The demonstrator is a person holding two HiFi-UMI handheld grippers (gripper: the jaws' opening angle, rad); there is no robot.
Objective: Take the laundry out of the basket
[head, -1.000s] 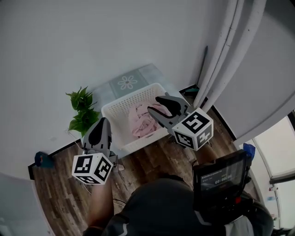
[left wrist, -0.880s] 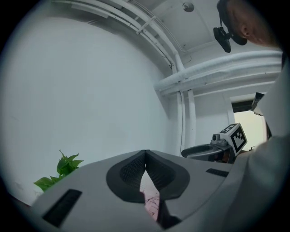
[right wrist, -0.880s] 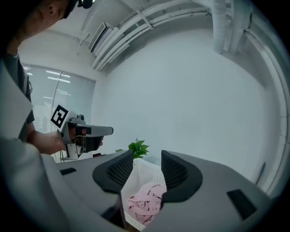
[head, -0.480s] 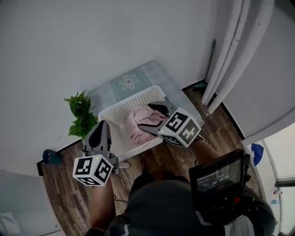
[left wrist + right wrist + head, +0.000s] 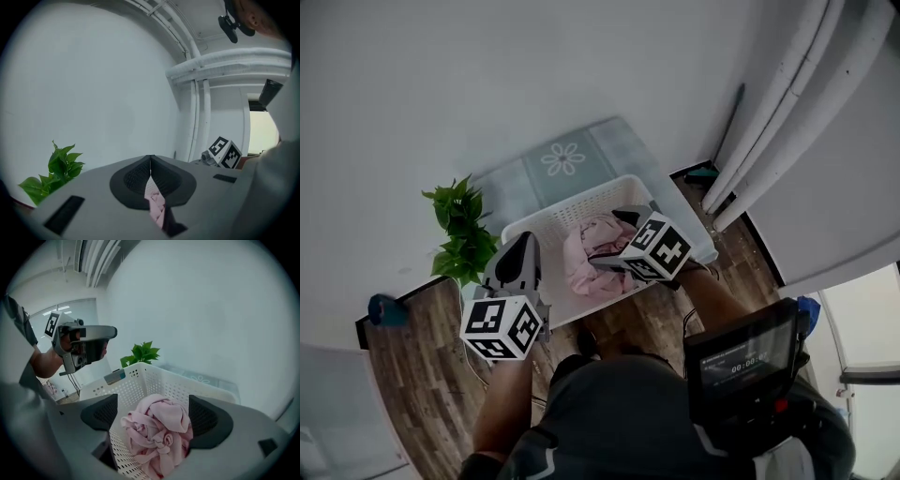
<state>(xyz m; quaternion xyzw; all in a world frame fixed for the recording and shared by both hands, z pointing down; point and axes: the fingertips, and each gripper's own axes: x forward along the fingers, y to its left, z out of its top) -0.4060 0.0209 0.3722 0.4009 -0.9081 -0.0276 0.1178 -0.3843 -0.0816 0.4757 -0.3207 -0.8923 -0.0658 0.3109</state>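
Pink cloth (image 5: 154, 201) is glimpsed only in the left gripper view, below the closed tips of the left gripper (image 5: 150, 159); a grip cannot be confirmed. Further right, laundry (image 5: 159, 437) is heaped in the basket (image 5: 140, 380), straddled by the right gripper (image 5: 152, 409), whose jaws are opening wide.

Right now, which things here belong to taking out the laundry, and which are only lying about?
For the job: pink laundry, white laundry basket.
Just lying about: leafy green plant, flower-patterned mat, small blue object, white pipes.
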